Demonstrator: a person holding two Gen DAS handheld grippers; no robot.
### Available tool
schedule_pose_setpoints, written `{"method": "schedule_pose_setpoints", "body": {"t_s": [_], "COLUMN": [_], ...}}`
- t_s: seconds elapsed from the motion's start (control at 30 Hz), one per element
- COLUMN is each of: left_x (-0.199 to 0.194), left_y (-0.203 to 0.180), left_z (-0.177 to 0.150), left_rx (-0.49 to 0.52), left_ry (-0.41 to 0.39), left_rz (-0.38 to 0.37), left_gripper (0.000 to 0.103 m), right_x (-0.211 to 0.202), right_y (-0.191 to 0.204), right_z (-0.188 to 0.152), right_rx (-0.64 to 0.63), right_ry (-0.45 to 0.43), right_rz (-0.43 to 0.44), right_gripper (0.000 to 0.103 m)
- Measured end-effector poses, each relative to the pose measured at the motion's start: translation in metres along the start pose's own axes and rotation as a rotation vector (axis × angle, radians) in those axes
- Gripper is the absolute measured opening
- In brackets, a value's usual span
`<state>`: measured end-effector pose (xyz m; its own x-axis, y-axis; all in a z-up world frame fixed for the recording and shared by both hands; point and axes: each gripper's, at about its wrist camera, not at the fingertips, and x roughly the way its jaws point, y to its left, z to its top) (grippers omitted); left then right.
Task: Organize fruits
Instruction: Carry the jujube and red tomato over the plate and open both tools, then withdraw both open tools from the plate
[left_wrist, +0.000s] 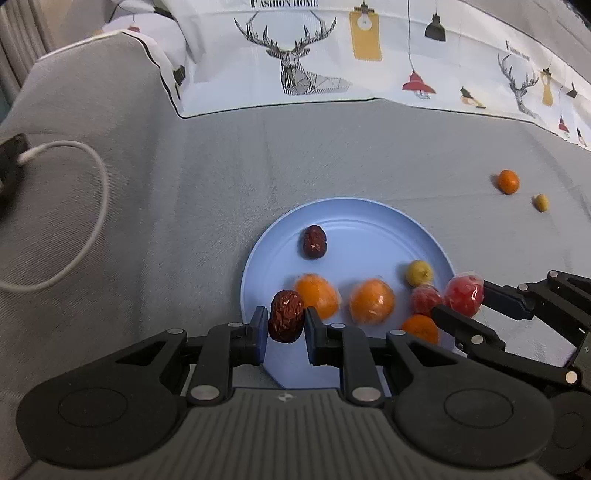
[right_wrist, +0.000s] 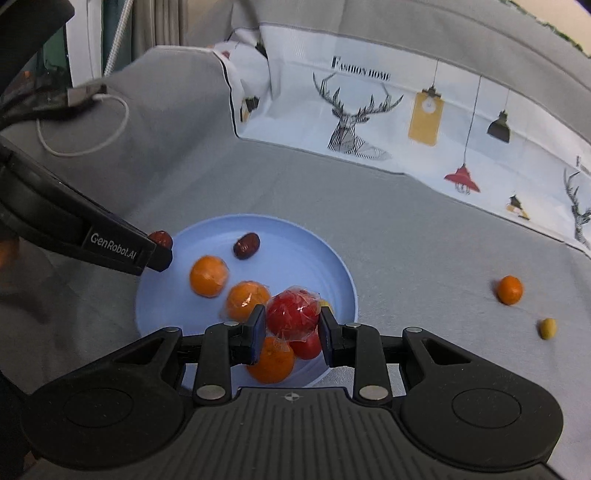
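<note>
Over the blue plate's (left_wrist: 255, 280) rim, left hand-held gripper (left_wrist: 286, 317) pinches a red date (left_wrist: 286, 315), right hand-held gripper (right_wrist: 291, 325) a wrapped red fruit (right_wrist: 291, 314).

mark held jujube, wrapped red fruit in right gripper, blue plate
held jujube (left_wrist: 286, 315): left wrist view, middle of its wrinkled skin.
wrapped red fruit (right_wrist: 291, 314): right wrist view, its front face.
blue plate (left_wrist: 369, 232): left wrist view, bare floor.

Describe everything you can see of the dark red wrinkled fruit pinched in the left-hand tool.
The dark red wrinkled fruit, seemingly a dried date, is oval, with shrivelled, slightly glossy skin. It stands roughly upright, clamped between the blue pads of the left gripper, one pad on each side. It hangs over the near left rim of the round pale blue plate, close to a wrapped orange fruit; whether they touch is unclear.
</note>
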<state>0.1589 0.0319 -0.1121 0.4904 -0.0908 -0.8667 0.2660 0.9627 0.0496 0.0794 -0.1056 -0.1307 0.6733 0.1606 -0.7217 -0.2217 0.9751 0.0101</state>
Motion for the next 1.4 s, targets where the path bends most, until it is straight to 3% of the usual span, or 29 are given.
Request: {"method": "schedule_pose_setpoints", "body": {"t_s": [0.07,0.1,0.13,0.17,0.2,0.27,0.43,0.57,0.67,1.0,1.4], "left_x": [0.008,0.009,0.008,0.006,0.002,-0.012,-0.039,-0.067,-0.086,-0.149,-0.2], "left_y": [0.002,0.003,0.005,0.006,0.007,0.011,0.013,0.01,0.011,-0.002,-0.018], "left_z": [0.005,0.007,0.009,0.011,0.012,0.009,-0.008,-0.037,-0.058,-0.104,-0.133], "left_rx": [-0.002,-0.009,-0.016,-0.025,-0.043,-0.077,-0.047,-0.017,-0.038,-0.073,-0.059], "left_ry": [0.0,-0.013,-0.027,-0.041,-0.063,-0.135,-0.106,-0.082,-0.056,-0.108,-0.223], "left_rz": [-0.004,-0.008,-0.012,-0.008,0.009,0.031,0.031,0.081,0.073,0.073,0.107], "left_gripper": [0.024,0.033,0.046,0.082,0.103,0.103,0.103,0.103,0.103,0.103,0.103], "right_x": [0.009,0.013,0.017,0.019,0.021,0.019,-0.007,-0.038,-0.066,-0.15,-0.211], "right_y": [-0.003,-0.003,-0.004,-0.004,-0.003,-0.002,0.0,0.003,0.01,0.031,0.042], "right_z": [0.003,0.005,0.007,0.009,0.012,0.015,0.009,-0.007,-0.019,-0.037,-0.054], "right_rx": [0.002,0.002,0.001,-0.004,-0.017,-0.031,0.011,0.101,0.145,0.119,0.083], "right_ry": [0.011,0.012,0.011,0.013,0.016,0.007,0.033,0.105,0.11,-0.049,-0.169], "right_rz": [0.001,-0.002,-0.007,-0.013,-0.013,-0.027,-0.02,0.02,0.026,-0.057,-0.092], "right_gripper": [0.031,0.032,0.033,0.04,0.048,0.085,0.097,0.1,0.101,0.102,0.102]}}
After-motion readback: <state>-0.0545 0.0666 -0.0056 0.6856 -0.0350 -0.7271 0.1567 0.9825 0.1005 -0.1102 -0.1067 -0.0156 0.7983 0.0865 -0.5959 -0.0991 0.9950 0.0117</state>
